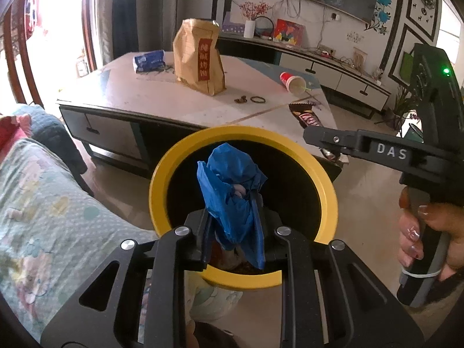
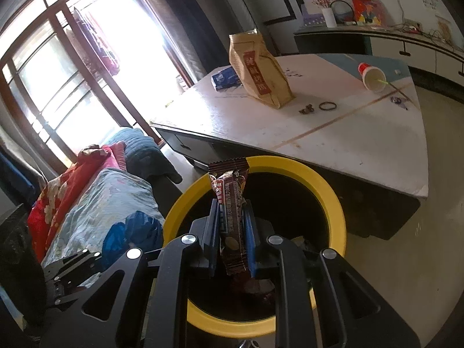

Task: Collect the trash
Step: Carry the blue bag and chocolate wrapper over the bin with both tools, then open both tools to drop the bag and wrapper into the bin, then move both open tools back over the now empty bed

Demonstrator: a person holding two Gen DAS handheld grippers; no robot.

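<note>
Yellow-rimmed bin (image 1: 162, 179) beneath both hand-held grippers: left (image 1: 232, 217) clamping blue wrapper (image 1: 232, 191) (right (image 2: 232, 226), brown wrapper (image 2: 232, 203)).

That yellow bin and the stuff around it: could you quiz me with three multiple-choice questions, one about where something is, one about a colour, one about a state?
1. Where is the brown paper bag?
A. on the table
B. in the bin
C. on the sofa

2. What colour is the bag in the left gripper?
A. red
B. blue
C. green

3. How does the red cup sit?
A. upright
B. upside down
C. on its side

Answers:
1. A, it stands on the table.
2. B, crumpled blue plastic is pinched above the bin.
3. C, its mouth faces sideways.
</note>
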